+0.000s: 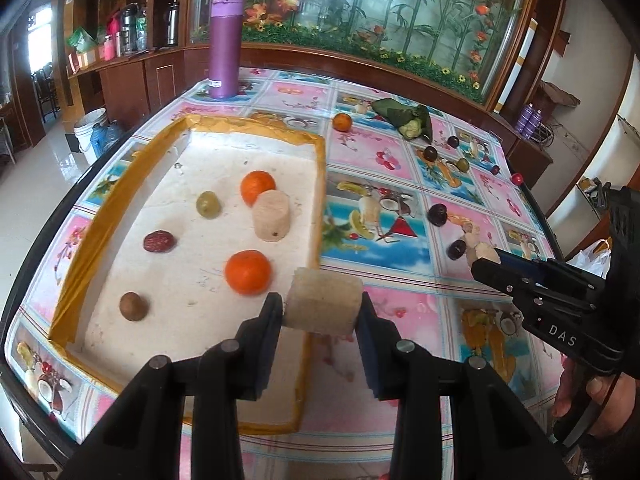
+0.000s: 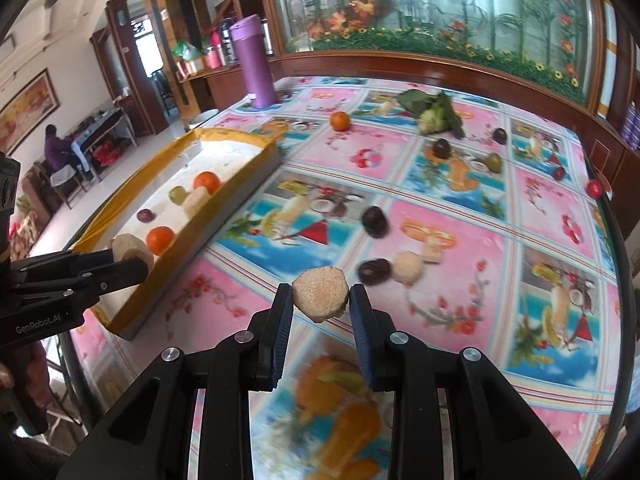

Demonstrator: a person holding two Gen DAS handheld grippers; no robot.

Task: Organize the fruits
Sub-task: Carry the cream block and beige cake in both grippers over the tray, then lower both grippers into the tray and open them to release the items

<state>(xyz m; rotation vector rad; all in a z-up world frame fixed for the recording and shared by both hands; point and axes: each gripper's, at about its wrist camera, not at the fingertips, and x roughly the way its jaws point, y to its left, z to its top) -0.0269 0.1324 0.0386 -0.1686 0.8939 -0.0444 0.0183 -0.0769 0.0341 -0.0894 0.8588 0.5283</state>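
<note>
My left gripper (image 1: 320, 306) is shut on a beige cylindrical fruit chunk (image 1: 322, 304), held over the right rim of the yellow-edged white tray (image 1: 316, 184). The tray holds two oranges (image 1: 248, 278), another beige chunk (image 1: 271, 216), a green grape (image 1: 208, 204), a red date (image 1: 159, 242) and a brown fruit (image 1: 133, 306). My right gripper (image 2: 320, 300) is shut on a beige chunk (image 2: 320, 294) above the table, right of the tray (image 2: 240, 172). Loose on the table are an orange (image 2: 340, 121), dark plums (image 2: 375, 221), a beige chunk (image 2: 408, 267) and small fruits.
A purple flask (image 1: 225, 46) stands at the table's far left. A leafy cauliflower (image 2: 434, 114) lies at the far side. The table has a patterned pink cloth (image 2: 552, 208) and a dark rim. A wooden cabinet with a glass panel runs behind.
</note>
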